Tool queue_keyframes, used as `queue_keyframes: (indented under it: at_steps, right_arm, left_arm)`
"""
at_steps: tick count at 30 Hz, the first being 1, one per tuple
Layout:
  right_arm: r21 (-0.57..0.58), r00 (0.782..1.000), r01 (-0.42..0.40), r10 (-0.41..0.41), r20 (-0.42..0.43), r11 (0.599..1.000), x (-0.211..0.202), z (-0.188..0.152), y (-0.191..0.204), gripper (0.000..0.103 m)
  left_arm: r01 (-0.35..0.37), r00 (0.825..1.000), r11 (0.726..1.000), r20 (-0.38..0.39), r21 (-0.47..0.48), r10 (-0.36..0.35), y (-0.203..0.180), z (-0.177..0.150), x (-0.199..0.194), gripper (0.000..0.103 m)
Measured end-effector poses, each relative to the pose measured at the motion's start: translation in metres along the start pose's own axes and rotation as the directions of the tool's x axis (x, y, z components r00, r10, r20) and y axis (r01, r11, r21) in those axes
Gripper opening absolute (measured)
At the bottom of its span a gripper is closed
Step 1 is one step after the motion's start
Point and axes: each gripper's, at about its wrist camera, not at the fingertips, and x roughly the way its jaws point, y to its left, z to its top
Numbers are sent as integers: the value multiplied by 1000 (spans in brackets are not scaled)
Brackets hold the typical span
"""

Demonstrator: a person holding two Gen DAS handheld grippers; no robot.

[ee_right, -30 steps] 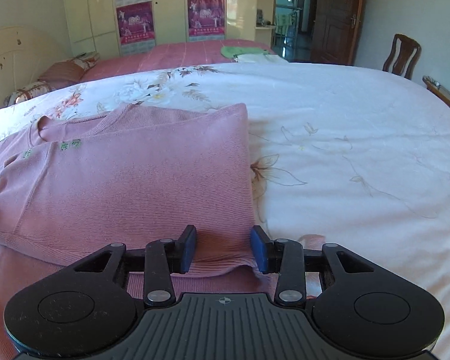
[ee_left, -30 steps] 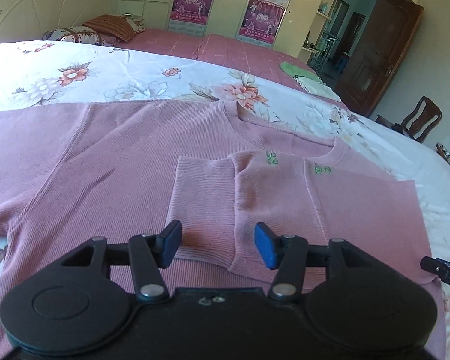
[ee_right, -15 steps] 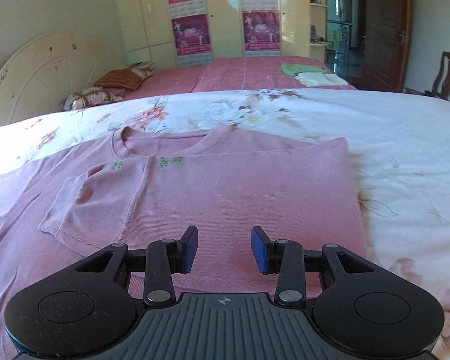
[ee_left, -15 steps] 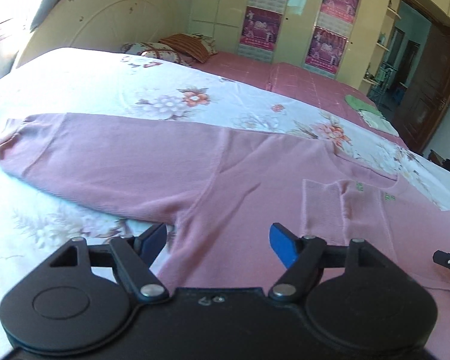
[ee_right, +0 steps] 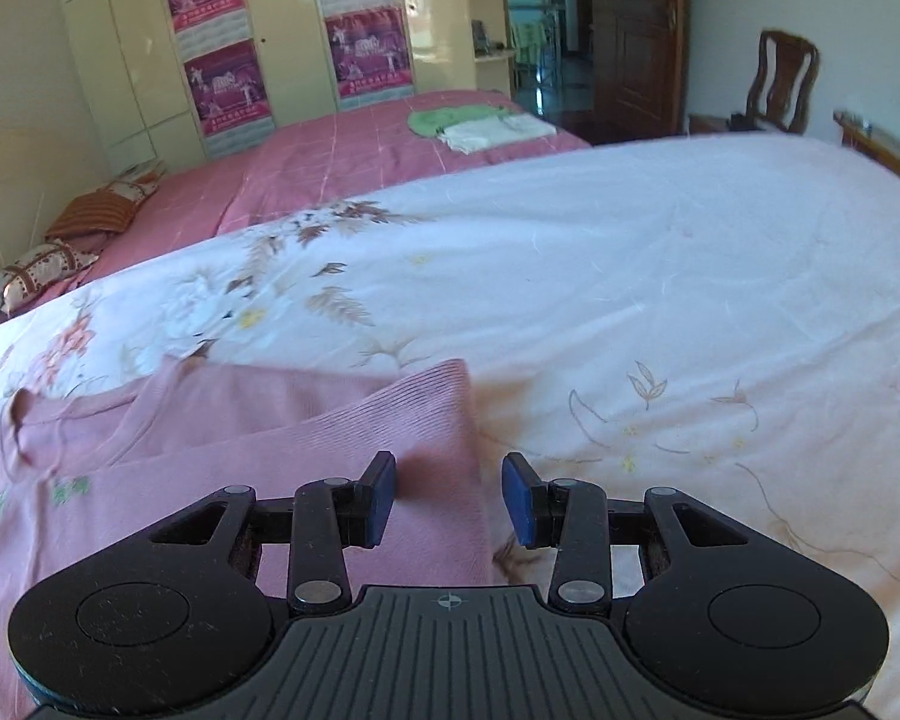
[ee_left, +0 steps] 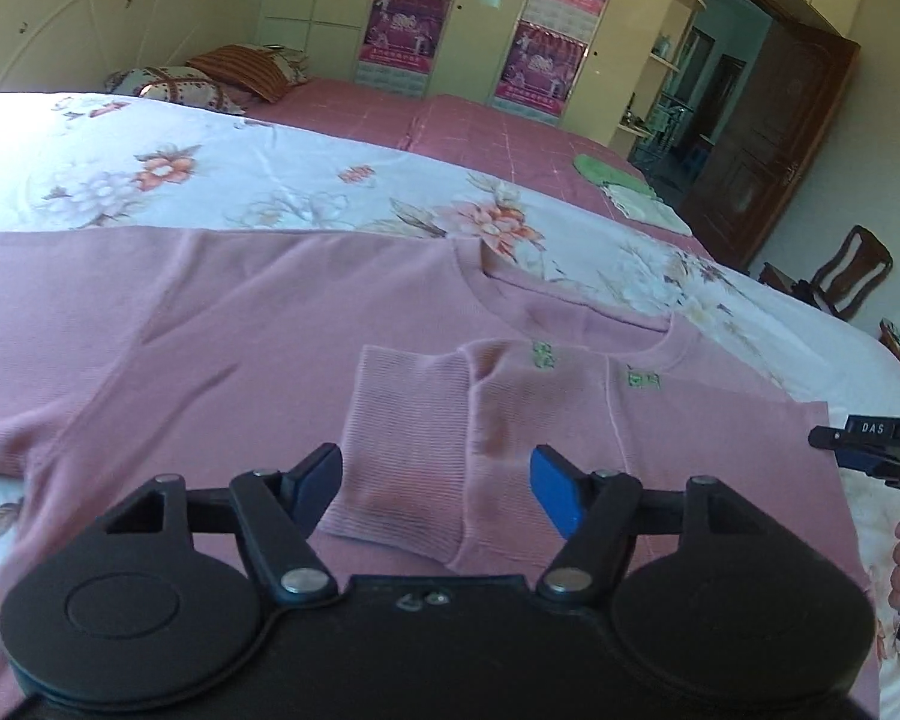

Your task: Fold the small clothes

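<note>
sweater (ee_left: 240, 348) lies flat on the bed (ee_right: 660, 276), one sleeve (ee_left: 408, 450) folded in; left gripper (ee_left: 435, 489), jaws just narrowed, and right gripper (ee_right: 450, 498) gape empty; pinch the other sleeve's cuff, fold it level

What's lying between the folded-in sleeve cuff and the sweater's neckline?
In the left wrist view, between the cuff and the neckline of the pink sweater lies a small green embroidered mark; otherwise only pink knit.
</note>
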Motion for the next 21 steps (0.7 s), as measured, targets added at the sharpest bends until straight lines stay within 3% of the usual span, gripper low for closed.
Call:
queue_keyframes:
  at_steps: [3,4,5,11,13,15,16,21]
  right_arm:
    - [-18,999,-37,37,-7,999,3,1,-3,38]
    - [-39,999,-44,44,-6,998,2,1,-2,30]
    - [-63,999,-51,50,-11,997,2,0,0,11]
    - [-129,999,43,-40,23,991,-5,-5,14,12]
    - [-142,999,31,-25,45,989,-21,-10,22,16]
    - [-154,997,-33,43,63,988,-41,-20,32,44]
    - [-172,995,-54,66,68,984,-51,-26,41,48]
    - [-274,980,-164,188,62,948,-95,-68,106,49]
  left_arm:
    - [-36,998,999,-44,18,37,-4,-6,18,64]
    - [-44,998,998,-37,34,45,-5,-7,18,64]
    - [-48,998,998,-40,48,50,-6,-8,18,64]
    - [-70,996,996,-49,47,72,-8,-4,14,65]
    - [-80,996,996,-47,44,82,-7,-3,8,67]
    - [-93,995,995,-40,31,94,-1,-1,-1,74]
    - [-98,994,995,-36,26,99,3,-1,-5,74]
    - [-146,989,989,-2,35,146,37,4,-30,79]
